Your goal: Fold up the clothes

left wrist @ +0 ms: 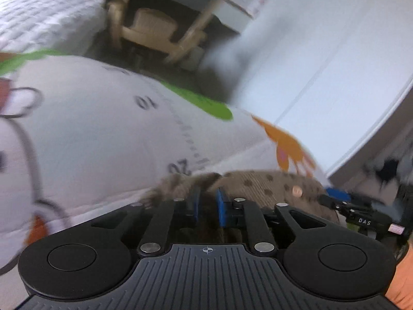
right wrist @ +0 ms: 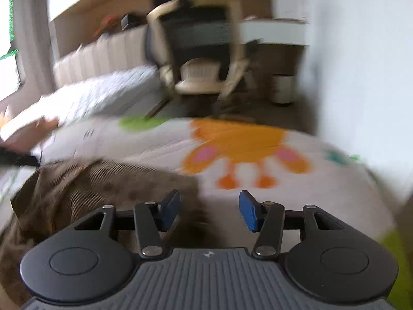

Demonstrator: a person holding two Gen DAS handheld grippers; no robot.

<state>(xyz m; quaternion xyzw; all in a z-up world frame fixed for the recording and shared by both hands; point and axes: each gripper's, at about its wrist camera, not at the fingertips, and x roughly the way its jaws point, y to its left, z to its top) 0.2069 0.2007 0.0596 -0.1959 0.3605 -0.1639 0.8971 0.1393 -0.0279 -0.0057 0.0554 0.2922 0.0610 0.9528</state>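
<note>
A brown ribbed garment point(left wrist: 260, 183) with dark dots and a copper button lies on a white printed mat point(left wrist: 103, 129). My left gripper point(left wrist: 207, 201) is shut on a fold of this garment, with brown cloth between its blue pads. In the right wrist view the same garment point(right wrist: 85, 186) lies crumpled at the left. My right gripper point(right wrist: 209, 209) is open and empty, its blue pads wide apart over the mat, just right of the garment's edge. The right gripper also shows at the right edge of the left wrist view point(left wrist: 361, 217).
The mat point(right wrist: 258, 193) carries an orange cartoon figure point(right wrist: 242, 144), green shapes and printed numbers. A wooden chair point(right wrist: 204, 59) stands beyond the mat. A white quilted bed point(right wrist: 103, 93) lies at the left. A white wall point(right wrist: 361, 64) and a small white bin point(right wrist: 284, 87) are at the right.
</note>
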